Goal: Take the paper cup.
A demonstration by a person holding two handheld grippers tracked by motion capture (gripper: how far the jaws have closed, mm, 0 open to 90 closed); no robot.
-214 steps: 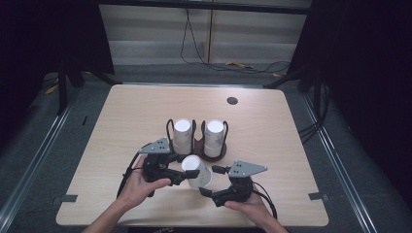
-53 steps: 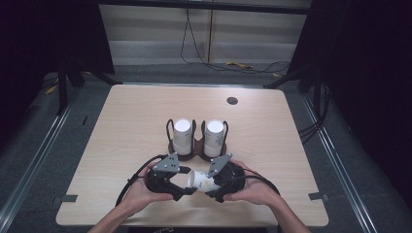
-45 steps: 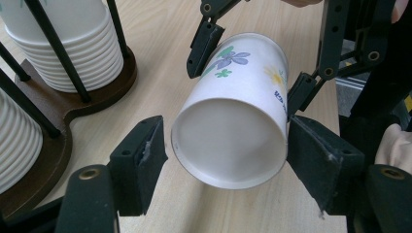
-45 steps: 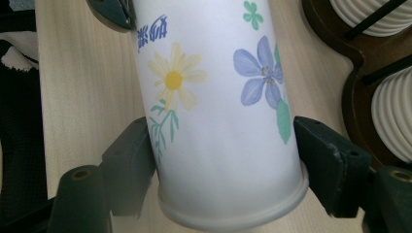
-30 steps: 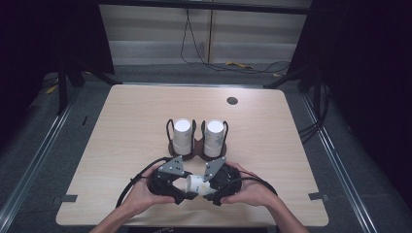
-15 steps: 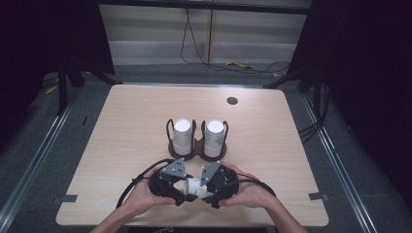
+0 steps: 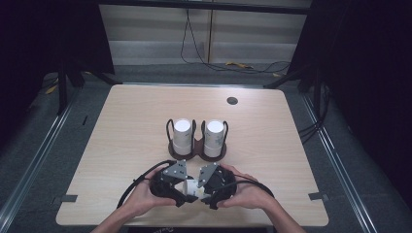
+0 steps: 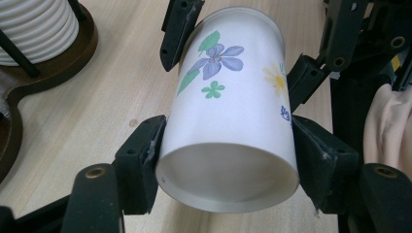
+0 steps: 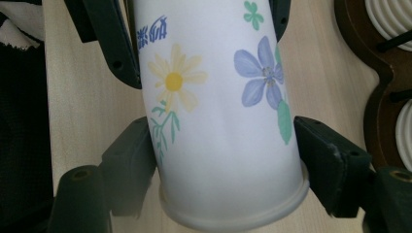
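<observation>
A pale wooden table (image 7: 126, 126) stands in a dark room. Near its front edge the left gripper (image 7: 182, 194) has just been closing its black jaws, which now press both sides of a white paper cup printed with flowers (image 8: 228, 126) at its base end. The right gripper (image 7: 204, 193), facing it, clamps the cup's rimmed end. Beyond both grippers sits a dark wooden two-ring holder (image 7: 197, 148) carrying two white ribbed cup stacks (image 7: 183, 133).
</observation>
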